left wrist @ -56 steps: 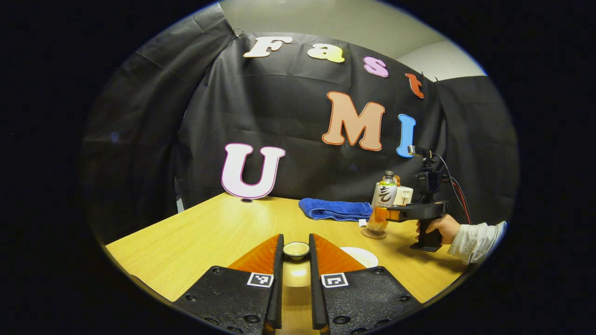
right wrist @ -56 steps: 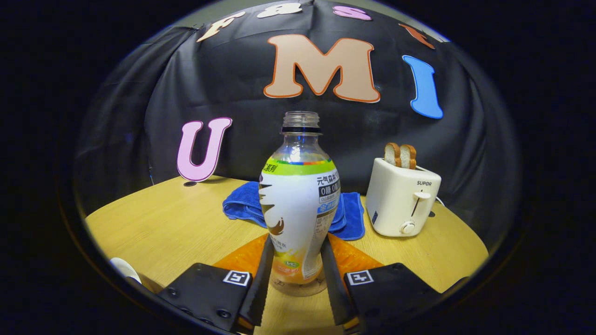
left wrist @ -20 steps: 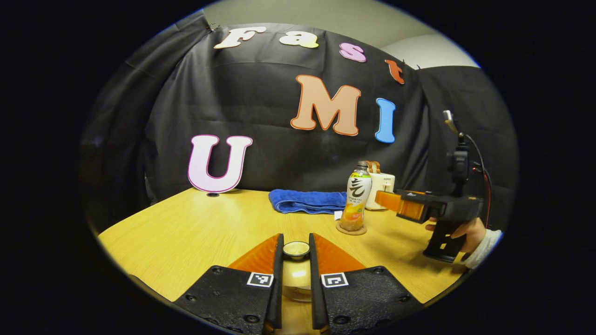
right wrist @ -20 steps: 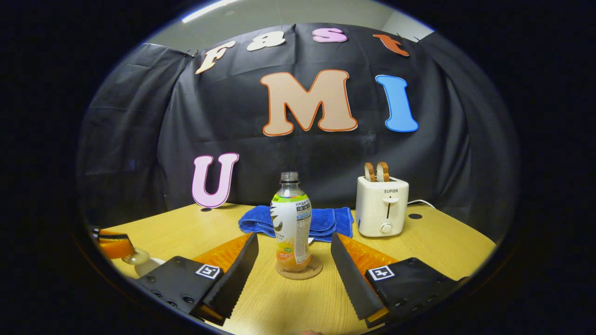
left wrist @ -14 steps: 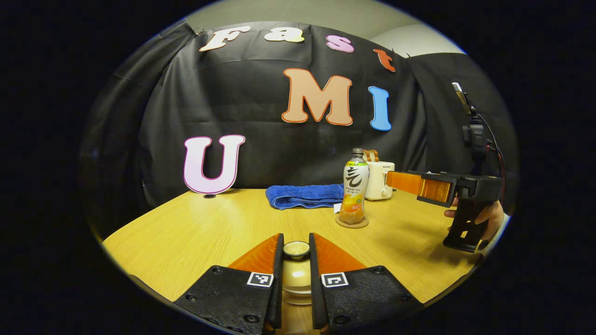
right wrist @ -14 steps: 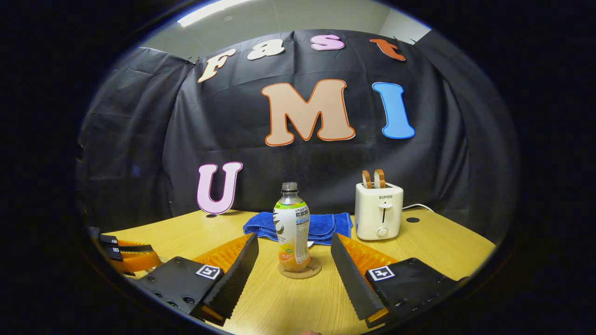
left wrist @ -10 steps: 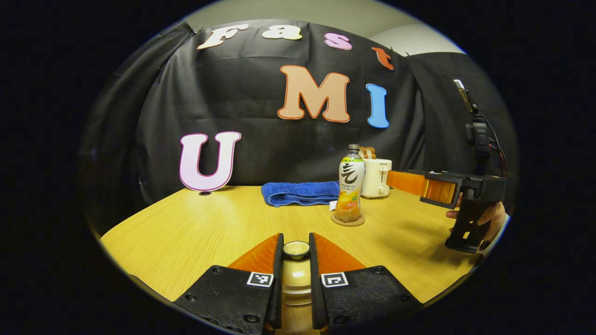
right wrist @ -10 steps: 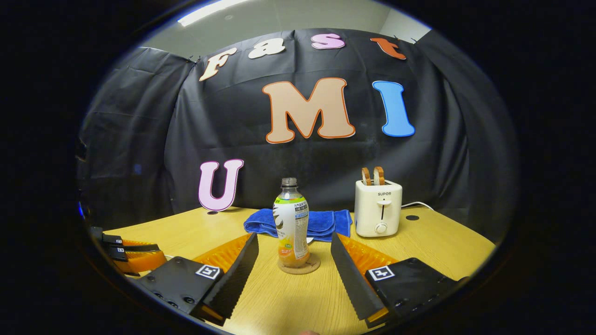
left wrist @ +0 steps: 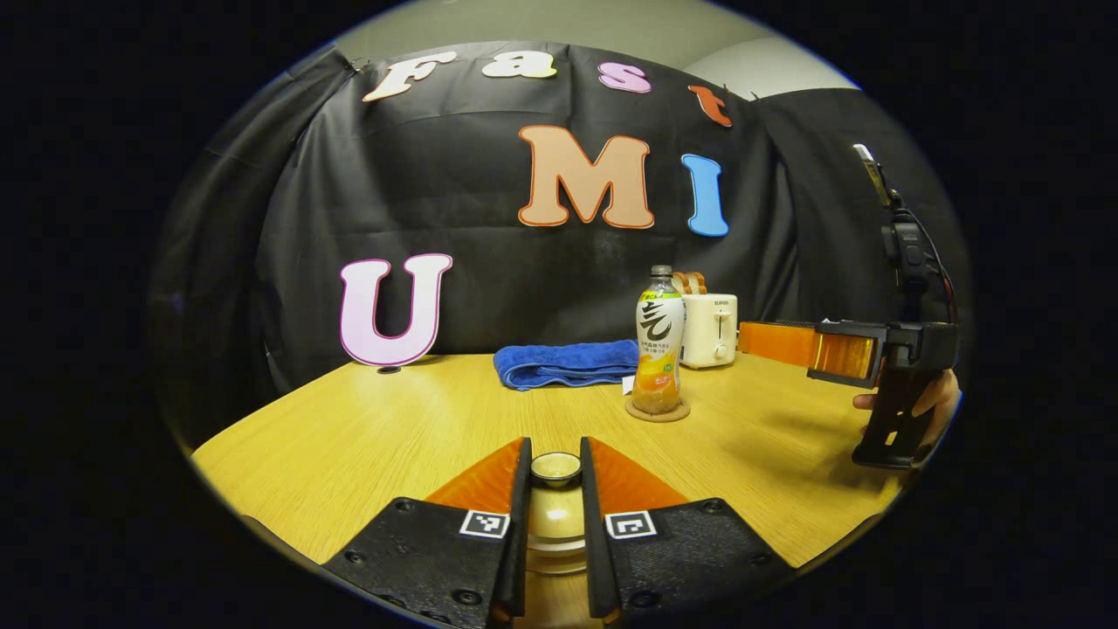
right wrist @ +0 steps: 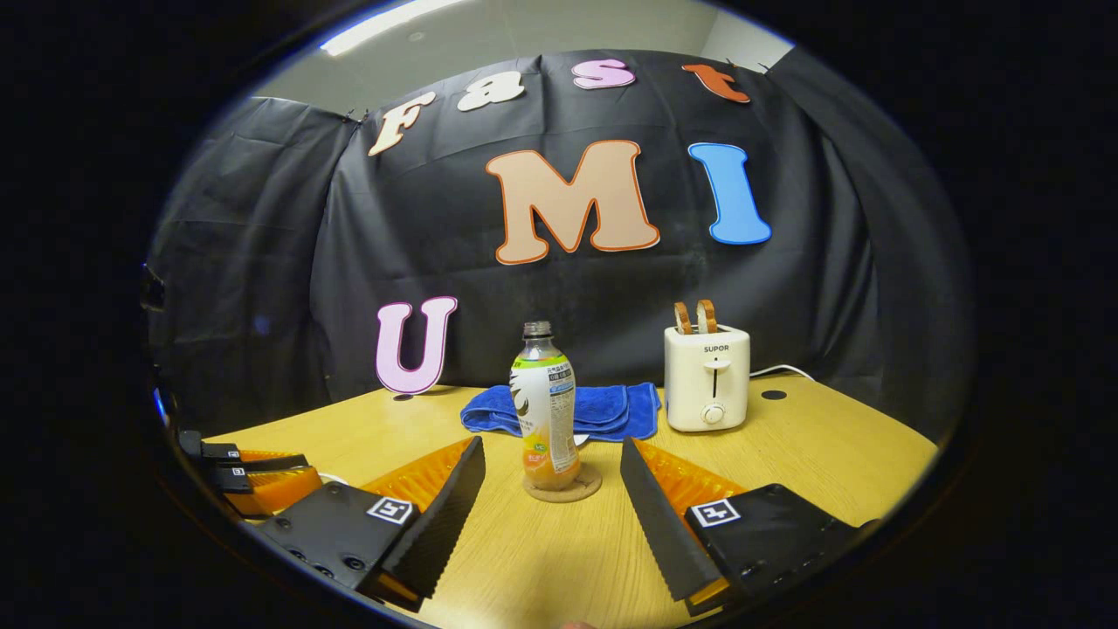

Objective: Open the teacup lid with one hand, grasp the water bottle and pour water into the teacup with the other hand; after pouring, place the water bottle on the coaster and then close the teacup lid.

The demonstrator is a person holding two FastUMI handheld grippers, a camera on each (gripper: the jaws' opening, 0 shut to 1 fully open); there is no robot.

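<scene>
Left gripper view: your left gripper [left wrist: 555, 489] has its jaws drawn narrow, both fingers pressing on the knob of the teacup lid [left wrist: 555, 469], which sits directly between them. The teacup itself is hidden beneath the lid and fingers, so you cannot tell whether the lid is seated or raised. Ahead and right of the jaws, the water bottle [left wrist: 658, 352] stands upright on the coaster [left wrist: 657, 411]. Judge the pouring and bottle placement complete; closing the lid and letting go remain. Your right gripper [left wrist: 803, 345] hangs apart from the bottle, farther right, held by a hand [left wrist: 926, 400].

Right gripper view: your right gripper [right wrist: 552, 485] has its jaws spread wide, holding nothing. The water bottle [right wrist: 543, 406] stands just ahead of the gap, centred on the coaster [right wrist: 563, 488], untouched. Beyond it lie a blue towel [right wrist: 603, 411] and a toaster [right wrist: 706, 365] on the table [right wrist: 830, 454], both well apart from the jaws. The left gripper [right wrist: 262, 480] sits to the far left. Nothing obstructs the lid's path.
</scene>
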